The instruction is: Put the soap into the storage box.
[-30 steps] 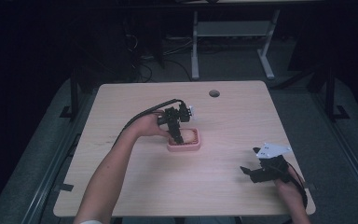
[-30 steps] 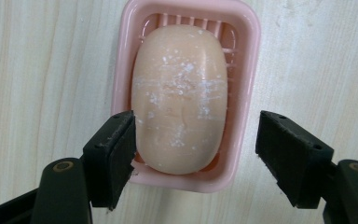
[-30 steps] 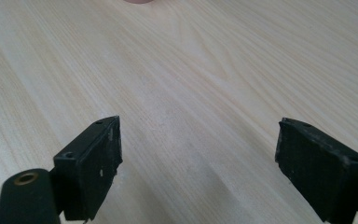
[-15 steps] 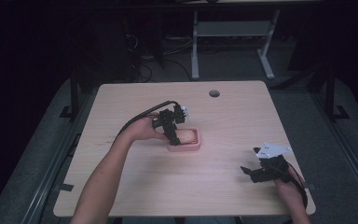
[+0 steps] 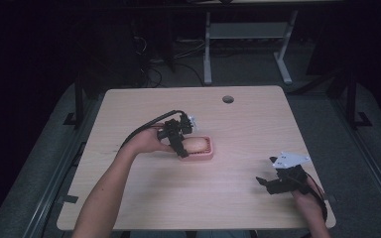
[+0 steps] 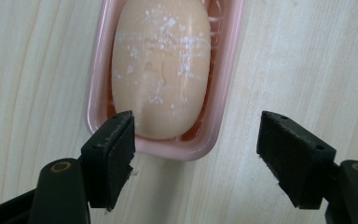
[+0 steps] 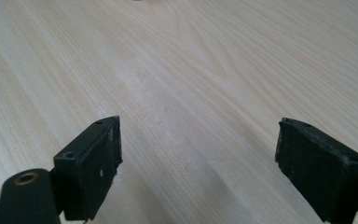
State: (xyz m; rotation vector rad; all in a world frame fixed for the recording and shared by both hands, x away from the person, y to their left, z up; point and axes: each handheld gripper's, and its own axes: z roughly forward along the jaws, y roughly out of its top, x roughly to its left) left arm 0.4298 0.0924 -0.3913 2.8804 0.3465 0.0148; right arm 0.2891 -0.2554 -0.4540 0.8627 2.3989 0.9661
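Since 1.0 s ago the left gripper has drawn back from over the pink soap dish toward that dish's left end, while the right gripper sits where it was, well apart from the dish toward the table's near right corner. The dish lies near the middle of the wooden table, with the pale bar of soap resting inside it. Bare wood surrounds the dish on every side: a wide stretch runs from it to the near edge, another to the far edge where a round cable hole sits, and the strip between the dish and the right gripper is open too. In the left gripper view the 2 jaws stand spread wide and hold nothing; one jaw overlaps the dish at its rounded end rim, close by the soap, though I cannot tell whether it touches the rim, and the other jaw hangs over bare wood beside the dish. The soap's top is dusted with white flecks. In the right gripper view its 2 jaws are likewise spread wide, empty, low over bare tabletop.
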